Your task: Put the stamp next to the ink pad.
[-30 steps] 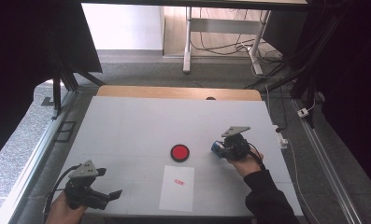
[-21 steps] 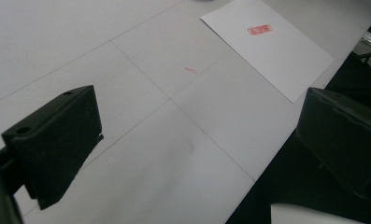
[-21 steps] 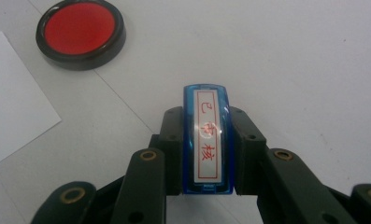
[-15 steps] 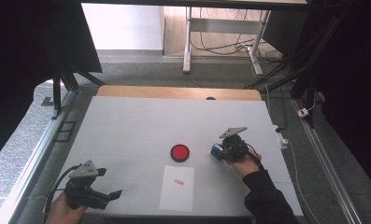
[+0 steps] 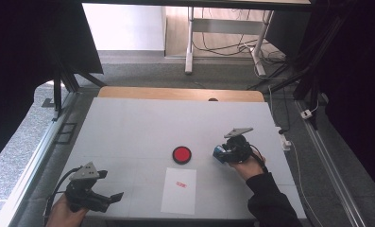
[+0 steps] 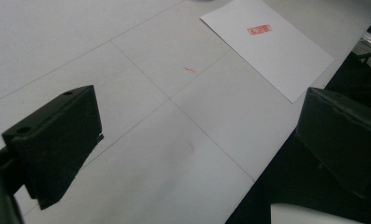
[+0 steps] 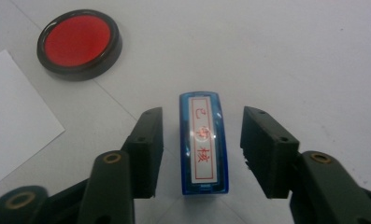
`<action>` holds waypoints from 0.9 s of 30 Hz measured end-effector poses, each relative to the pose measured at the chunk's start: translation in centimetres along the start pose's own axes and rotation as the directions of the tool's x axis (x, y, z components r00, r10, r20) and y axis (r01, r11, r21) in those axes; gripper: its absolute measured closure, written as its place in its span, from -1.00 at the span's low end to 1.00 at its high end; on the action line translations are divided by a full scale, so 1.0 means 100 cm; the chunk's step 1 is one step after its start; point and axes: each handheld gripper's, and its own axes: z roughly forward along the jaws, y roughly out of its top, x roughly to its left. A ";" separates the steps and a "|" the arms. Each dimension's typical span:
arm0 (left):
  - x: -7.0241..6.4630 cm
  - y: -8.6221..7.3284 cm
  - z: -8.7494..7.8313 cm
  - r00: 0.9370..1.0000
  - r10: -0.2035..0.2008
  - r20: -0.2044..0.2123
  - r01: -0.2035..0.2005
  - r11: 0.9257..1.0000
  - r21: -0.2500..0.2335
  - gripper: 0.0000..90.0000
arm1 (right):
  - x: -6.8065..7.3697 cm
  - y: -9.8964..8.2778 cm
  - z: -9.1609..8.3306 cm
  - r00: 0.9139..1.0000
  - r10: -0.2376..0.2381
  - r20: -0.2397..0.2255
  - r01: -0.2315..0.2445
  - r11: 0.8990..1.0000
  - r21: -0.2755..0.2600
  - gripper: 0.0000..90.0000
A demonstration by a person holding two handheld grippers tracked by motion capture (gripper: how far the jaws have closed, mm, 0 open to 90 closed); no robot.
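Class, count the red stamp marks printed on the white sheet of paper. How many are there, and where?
1. A single red rectangular stamp mark sits on the upper half of the white sheet, near its middle, just below the round red ink pad.

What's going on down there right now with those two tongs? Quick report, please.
Right tongs just opened, blue stamp standing free between the jaws. Left tongs open, idle at table's near edge. Stamped paper and red ink pad alongside; nothing in the way.
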 end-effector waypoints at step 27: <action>0.000 0.000 0.000 1.000 0.002 0.002 -0.002 1.000 -0.001 -0.99 | 0.018 0.003 -0.025 0.998 0.063 -0.018 -0.065 0.993 -0.100 -0.82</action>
